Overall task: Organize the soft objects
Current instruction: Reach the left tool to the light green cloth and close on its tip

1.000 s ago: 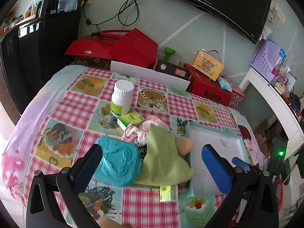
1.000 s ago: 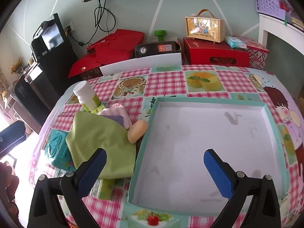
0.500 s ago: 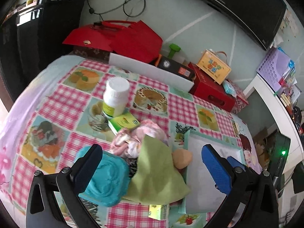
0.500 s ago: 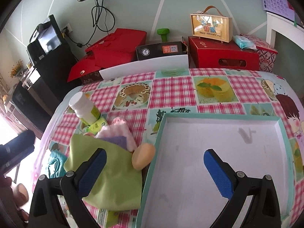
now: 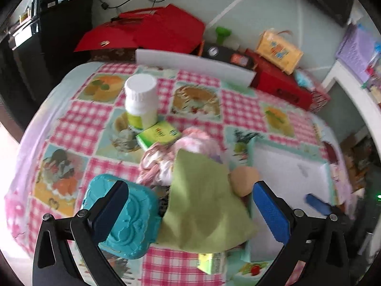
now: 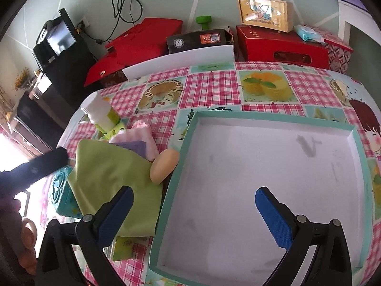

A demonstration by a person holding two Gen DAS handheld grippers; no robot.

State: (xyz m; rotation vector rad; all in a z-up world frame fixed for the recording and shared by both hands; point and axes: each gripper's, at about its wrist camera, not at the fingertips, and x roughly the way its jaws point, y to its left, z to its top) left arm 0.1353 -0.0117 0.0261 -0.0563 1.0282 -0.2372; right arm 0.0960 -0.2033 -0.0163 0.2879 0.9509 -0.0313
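Hovering with fingers spread wide and empty, the left gripper (image 5: 190, 211) hangs over the limp green square cloth (image 5: 202, 205), which drapes onto the embossed teal plastic case (image 5: 123, 217); a careless pinch could drag that hard case or the beige egg-shaped sponge (image 6: 164, 165) along. Equally splayed and empty, the right gripper (image 6: 194, 214) waits over the shallow teal-rimmed white tray (image 6: 273, 120), holding nothing. Farther back, the crumpled pink cloth (image 5: 176, 157) touches a white-capped pill bottle (image 5: 141, 100).

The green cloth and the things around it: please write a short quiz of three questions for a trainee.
1. True or false: the white tray holds a folded towel.
2. What lies partly on the teal box? A) green cloth B) white bottle C) red bag
3. Fill in: the left gripper is ___.

Key: 1 false, the tray holds nothing. 2 A. 3 open.
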